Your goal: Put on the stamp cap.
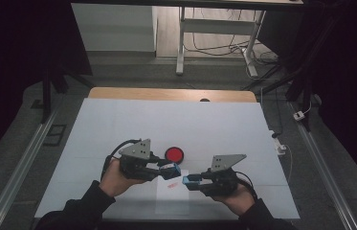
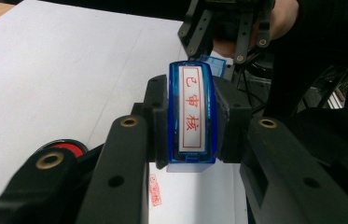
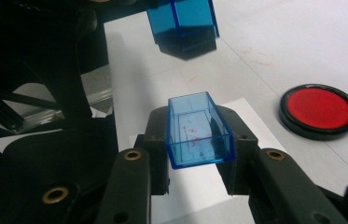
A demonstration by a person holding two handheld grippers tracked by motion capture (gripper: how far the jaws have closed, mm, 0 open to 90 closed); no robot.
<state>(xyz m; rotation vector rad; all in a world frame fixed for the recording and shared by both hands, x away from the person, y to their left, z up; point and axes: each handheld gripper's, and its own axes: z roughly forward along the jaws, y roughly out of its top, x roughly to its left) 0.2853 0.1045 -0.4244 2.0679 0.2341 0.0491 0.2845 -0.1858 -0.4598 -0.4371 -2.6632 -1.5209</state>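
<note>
My left gripper (image 1: 170,171) is shut on a blue stamp (image 2: 192,112) whose white label carries red characters. The stamp (image 1: 172,170) hangs just above the table, near a red round ink pad (image 1: 174,154). In the right gripper view, my right gripper (image 3: 200,140) is shut on the stamp's clear blue cap (image 3: 199,130), with its open end turned toward the stamp (image 3: 183,21). The cap (image 1: 189,180) sits a short gap to the right of the stamp and slightly nearer me. A red stamp print (image 1: 171,186) marks the small paper sheet (image 1: 173,199) below both grippers.
A large white sheet (image 1: 166,124) covers the table, with bare wood showing at the far edge (image 1: 171,94). The ink pad (image 3: 319,110) lies to the right of the cap in the right gripper view. Cables and a plug (image 1: 300,115) lie on the floor to the right.
</note>
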